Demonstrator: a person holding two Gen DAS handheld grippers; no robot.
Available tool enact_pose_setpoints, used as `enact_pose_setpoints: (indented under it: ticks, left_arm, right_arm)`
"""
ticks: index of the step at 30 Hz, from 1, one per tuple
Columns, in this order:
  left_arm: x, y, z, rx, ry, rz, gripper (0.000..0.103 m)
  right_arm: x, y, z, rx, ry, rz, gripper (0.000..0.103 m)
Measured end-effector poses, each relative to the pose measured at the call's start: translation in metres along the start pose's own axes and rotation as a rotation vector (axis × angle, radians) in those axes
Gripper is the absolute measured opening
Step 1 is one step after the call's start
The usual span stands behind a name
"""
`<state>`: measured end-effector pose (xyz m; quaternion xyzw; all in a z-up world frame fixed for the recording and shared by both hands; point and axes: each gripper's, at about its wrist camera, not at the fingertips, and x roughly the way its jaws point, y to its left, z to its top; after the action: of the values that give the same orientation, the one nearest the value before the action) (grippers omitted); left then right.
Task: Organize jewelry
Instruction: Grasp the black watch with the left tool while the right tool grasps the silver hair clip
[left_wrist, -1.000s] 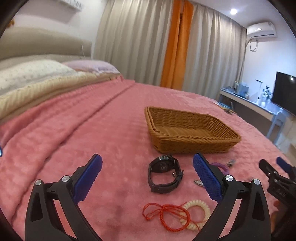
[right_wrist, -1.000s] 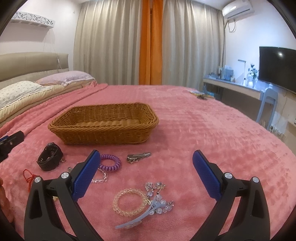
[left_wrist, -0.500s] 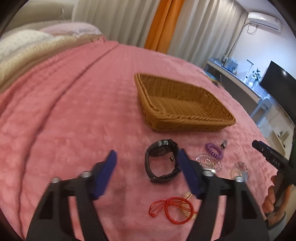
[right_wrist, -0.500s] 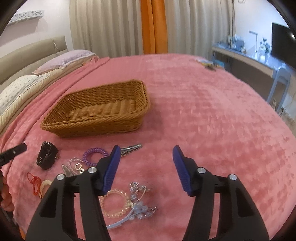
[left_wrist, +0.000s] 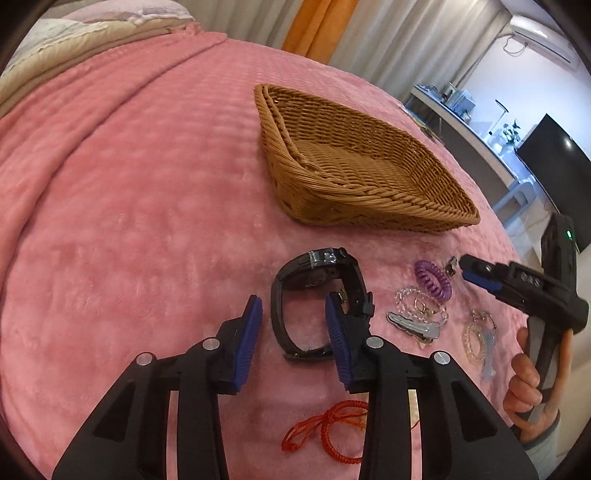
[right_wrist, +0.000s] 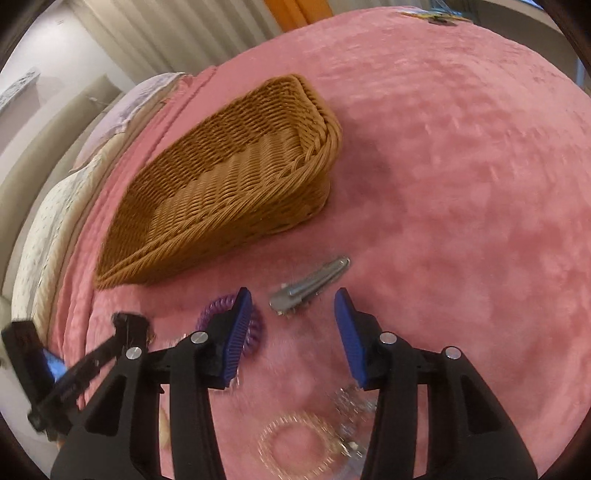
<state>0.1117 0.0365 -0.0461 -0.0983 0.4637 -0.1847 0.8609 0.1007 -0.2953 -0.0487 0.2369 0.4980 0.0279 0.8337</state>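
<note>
While both grippers gape, the left gripper (left_wrist: 293, 325) straddles the watch (left_wrist: 319, 295).

soft, even indoor light fills both views, with no harsh shadows on the pink bed cover (left_wrist: 129, 203). in the left wrist view a small ceiling light reflects as a glare spot on the dark tv screen (left_wrist: 554, 162), and the far wall looks washed out. both views bulge like a fisheye, with dark rounded corners. the right wrist view is smeared by motion: the clear beaded bracelet (right_wrist: 295, 439) and the left gripper (right_wrist: 62, 369) at its edge are blurred. the wicker basket (left_wrist: 369, 192) looks fairly sharp.
</note>
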Motion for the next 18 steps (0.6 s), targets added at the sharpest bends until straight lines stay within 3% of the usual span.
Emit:
enact_pose_setpoints:
  ticks: [3,6,7,8,17,18]
  left_arm:
    - [0.004,-0.004,0.001,0.002,0.005,0.0,0.034]
    - [0.007,-0.005,0.0,0.008,0.011,0.004,0.034]
    - [0.008,-0.006,-0.001,0.011,0.013,0.005,0.034]
    - [0.008,-0.006,-0.001,0.013,0.015,0.003,0.034]
    - [0.015,-0.003,0.002,-0.017,0.045,0.009,0.03]
    - [0.017,-0.004,0.003,-0.019,0.045,0.024,0.025]
  right_arm:
    - [0.014,0.008,0.0,0.01,-0.001,-0.086,0.043]
    - [0.02,0.027,-0.007,-0.083,-0.053,-0.246,0.03]
    - [0.02,0.029,-0.009,-0.104,-0.06,-0.263,0.026]
    - [0.019,0.03,-0.012,-0.124,-0.063,-0.273,0.02]
    - [-0.002,0.011,-0.028,-0.199,-0.055,-0.24,0.02]
    - [-0.002,0.013,-0.028,-0.204,-0.06,-0.235,0.02]
